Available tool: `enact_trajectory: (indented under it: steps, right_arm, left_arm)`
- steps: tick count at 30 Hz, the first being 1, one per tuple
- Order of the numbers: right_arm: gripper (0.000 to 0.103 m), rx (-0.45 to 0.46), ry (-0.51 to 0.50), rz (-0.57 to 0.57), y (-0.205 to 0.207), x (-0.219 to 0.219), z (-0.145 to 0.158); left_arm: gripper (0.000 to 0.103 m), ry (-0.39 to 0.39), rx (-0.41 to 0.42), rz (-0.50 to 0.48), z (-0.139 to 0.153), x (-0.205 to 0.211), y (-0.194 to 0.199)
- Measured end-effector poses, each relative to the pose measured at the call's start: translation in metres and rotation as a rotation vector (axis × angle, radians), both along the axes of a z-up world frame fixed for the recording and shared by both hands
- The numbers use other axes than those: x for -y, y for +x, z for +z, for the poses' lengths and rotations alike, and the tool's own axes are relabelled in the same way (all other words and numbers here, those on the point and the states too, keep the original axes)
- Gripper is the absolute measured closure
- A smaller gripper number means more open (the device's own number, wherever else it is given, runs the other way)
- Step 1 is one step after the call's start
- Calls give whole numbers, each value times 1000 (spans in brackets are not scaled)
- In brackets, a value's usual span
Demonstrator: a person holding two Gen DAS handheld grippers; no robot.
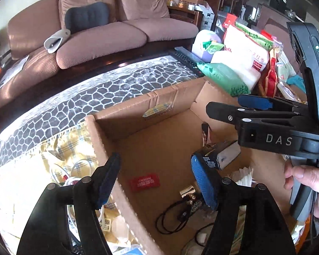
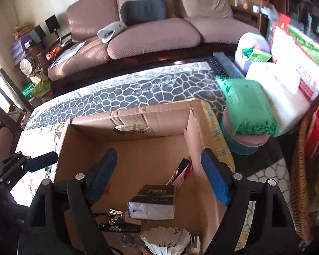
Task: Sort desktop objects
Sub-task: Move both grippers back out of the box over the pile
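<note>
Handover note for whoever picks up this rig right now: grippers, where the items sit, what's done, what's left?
Left gripper: open, empty, over the cardboard box.
Right gripper: open, empty, above the same box.
In the box: foil-wrapped pack, red packet, shuttlecock, black cord, gold clip.
Left: cables and bits on the yellow cloth beside the box.

The shuttlecock (image 2: 168,240) is cut off by the bottom edge of the right view. Part of the dark packet (image 1: 219,155) is hidden behind a blue pad (image 1: 204,182). The print on the red packet (image 1: 144,182) is too small to be read.
</note>
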State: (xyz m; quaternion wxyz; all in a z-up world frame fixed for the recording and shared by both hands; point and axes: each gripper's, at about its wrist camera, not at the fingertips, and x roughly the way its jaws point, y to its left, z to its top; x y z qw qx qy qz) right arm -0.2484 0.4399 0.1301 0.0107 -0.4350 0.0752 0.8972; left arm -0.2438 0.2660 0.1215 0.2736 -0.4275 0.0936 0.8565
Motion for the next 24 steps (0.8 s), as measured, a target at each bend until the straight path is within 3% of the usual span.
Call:
enact_trajectory:
  steps: [5,10,14,19,24]
  right_arm:
    - [24,-8,-52,29,35,4,23]
    - [24,-6,-43,101,80,28,39]
    - [23,-33,-42,177,118,59,51]
    - [0,-74,-19,238,156,103,58]
    - [0,-79,5,239,184,134,59]
  left_arm:
    - [30,11,-73,-24,33,44,42]
    - [29,26,-87,17,43,114,85]
    - [18,18,-98,73,40,171,118]
    - [0,4,-84,102,28,219,150]
    - [0,66,-81,152,27,262,174]
